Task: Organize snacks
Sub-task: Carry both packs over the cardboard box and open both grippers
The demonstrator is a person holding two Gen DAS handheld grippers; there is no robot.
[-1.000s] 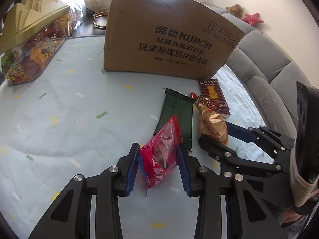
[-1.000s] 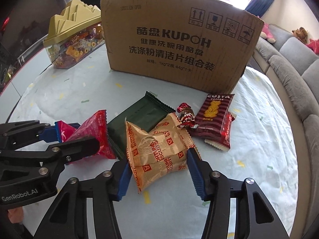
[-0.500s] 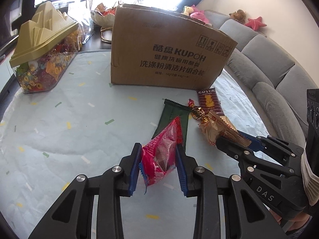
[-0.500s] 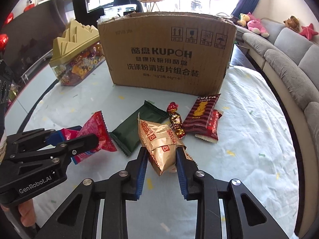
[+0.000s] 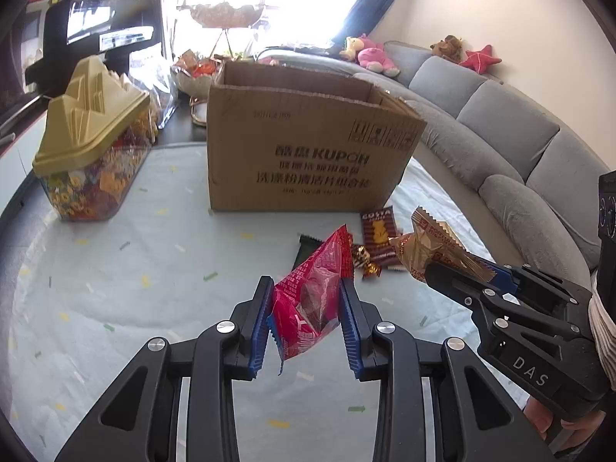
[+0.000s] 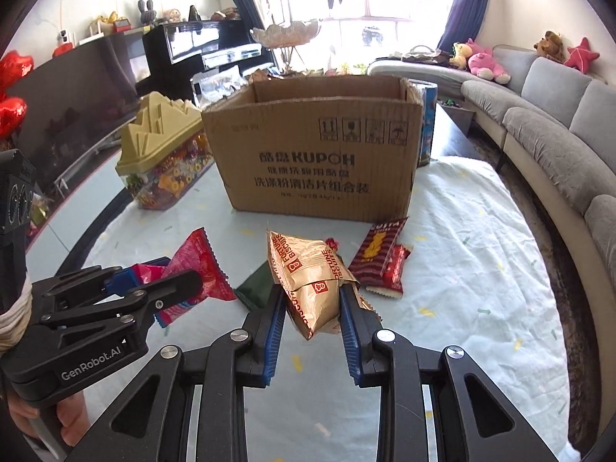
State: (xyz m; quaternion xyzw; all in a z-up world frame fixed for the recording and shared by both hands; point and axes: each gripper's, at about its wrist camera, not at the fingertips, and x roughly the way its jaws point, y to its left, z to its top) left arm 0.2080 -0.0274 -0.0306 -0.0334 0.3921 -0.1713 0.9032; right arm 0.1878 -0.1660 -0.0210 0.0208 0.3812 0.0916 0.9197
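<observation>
Crinkly red foil snack packet (image 5: 312, 300) clamped in left gripper (image 5: 306, 323), clear of tablecloth (image 5: 115, 269); gold Fortune Biscuits packet (image 6: 312, 285) clamped in right gripper (image 6: 312, 331), also lifted. Open KUPOH cardboard box (image 6: 319, 161) at 12 o'clock of both, likely drop target. Risks: slick puffy film slipping from ribbed blue pads, since each grip sits on the lower part and the top flops; two grippers side by side, could clash over box mouth; packet catching raw corrugated rim and falling outside. Still on cloth at 1 o'clock of right gripper: striped Costa packet (image 6: 379, 250), flat red packet (image 6: 394, 273) beneath it; dark green flat packet (image 6: 256, 287) at 11; twisted foil candy (image 5: 364, 261) seen from left wrist. Clear candy jar with gold peaked lid (image 5: 90, 154) at 10 o'clock of left gripper.
</observation>
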